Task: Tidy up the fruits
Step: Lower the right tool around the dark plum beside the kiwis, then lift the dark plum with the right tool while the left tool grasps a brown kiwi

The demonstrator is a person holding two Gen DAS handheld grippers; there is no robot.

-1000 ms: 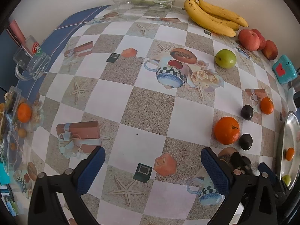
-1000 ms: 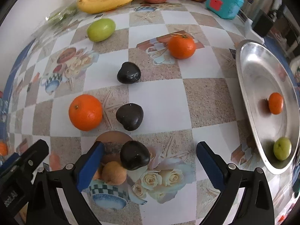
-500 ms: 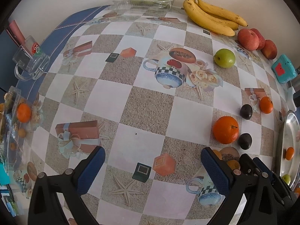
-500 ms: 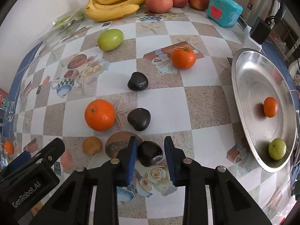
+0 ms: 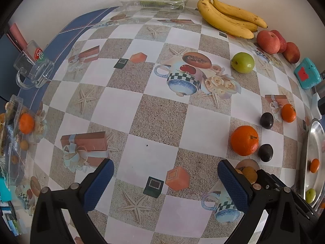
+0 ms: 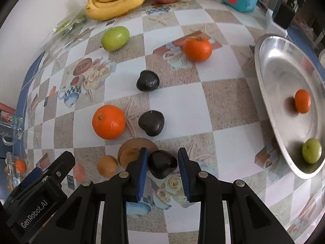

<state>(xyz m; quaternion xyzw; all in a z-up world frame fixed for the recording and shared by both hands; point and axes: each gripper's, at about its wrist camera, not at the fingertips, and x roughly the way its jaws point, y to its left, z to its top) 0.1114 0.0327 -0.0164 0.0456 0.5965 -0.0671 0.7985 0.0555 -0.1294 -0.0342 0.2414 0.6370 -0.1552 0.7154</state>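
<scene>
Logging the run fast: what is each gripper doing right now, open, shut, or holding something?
Left gripper: open, nothing between its fingers.
Right gripper: shut on the nearest dark plum.

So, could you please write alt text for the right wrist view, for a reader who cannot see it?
The right gripper is shut on a dark plum on the patterned tablecloth. Two more dark plums and two oranges lie beyond; a metal tray on the right holds a small orange and a green fruit.
</scene>
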